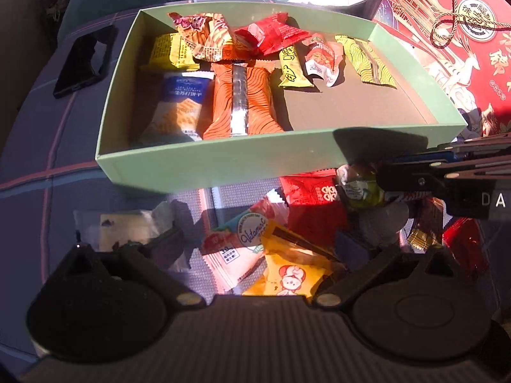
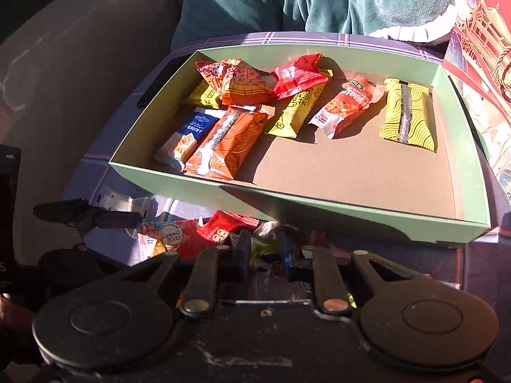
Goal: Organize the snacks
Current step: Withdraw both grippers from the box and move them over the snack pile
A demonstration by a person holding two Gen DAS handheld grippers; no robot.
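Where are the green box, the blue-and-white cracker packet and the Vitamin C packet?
green box (image 2: 287,202): right wrist view, near wall.
blue-and-white cracker packet (image 1: 182,102): left wrist view, packet middle.
Vitamin C packet (image 1: 252,234): left wrist view, round label.

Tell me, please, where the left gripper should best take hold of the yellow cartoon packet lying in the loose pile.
Probably the yellow cartoon packet is best taken by its crimped top edge, from above. It lies flat in the pile in front of the box, partly tucked under the Vitamin C sachet, and the left gripper sits open right over it.
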